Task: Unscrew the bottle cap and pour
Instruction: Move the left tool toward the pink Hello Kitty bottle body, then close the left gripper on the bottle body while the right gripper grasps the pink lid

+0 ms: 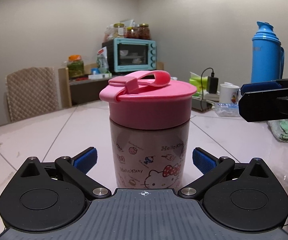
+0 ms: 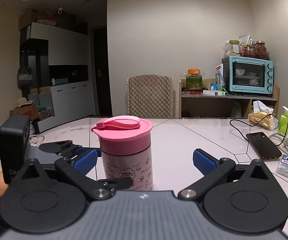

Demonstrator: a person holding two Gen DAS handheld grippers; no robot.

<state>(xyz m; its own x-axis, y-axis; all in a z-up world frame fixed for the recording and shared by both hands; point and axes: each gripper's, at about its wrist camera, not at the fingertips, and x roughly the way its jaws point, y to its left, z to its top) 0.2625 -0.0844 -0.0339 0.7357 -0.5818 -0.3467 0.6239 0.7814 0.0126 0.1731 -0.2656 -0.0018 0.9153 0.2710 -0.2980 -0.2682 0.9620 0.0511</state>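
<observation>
A Hello Kitty bottle with a pink screw cap and loop strap stands upright on the tiled table. My left gripper is open, its blue pads on either side of the bottle's body, not touching. In the right wrist view the same bottle and its pink cap stand between the fingers of my right gripper, which is open and empty. The left gripper's fingers show beside the bottle there. The right gripper shows at the right edge of the left wrist view.
A blue thermos, a white mug, a charger and tissue packs stand on the right. A phone on a cable lies on the table. A green cloth lies near the right edge. A chair stands behind.
</observation>
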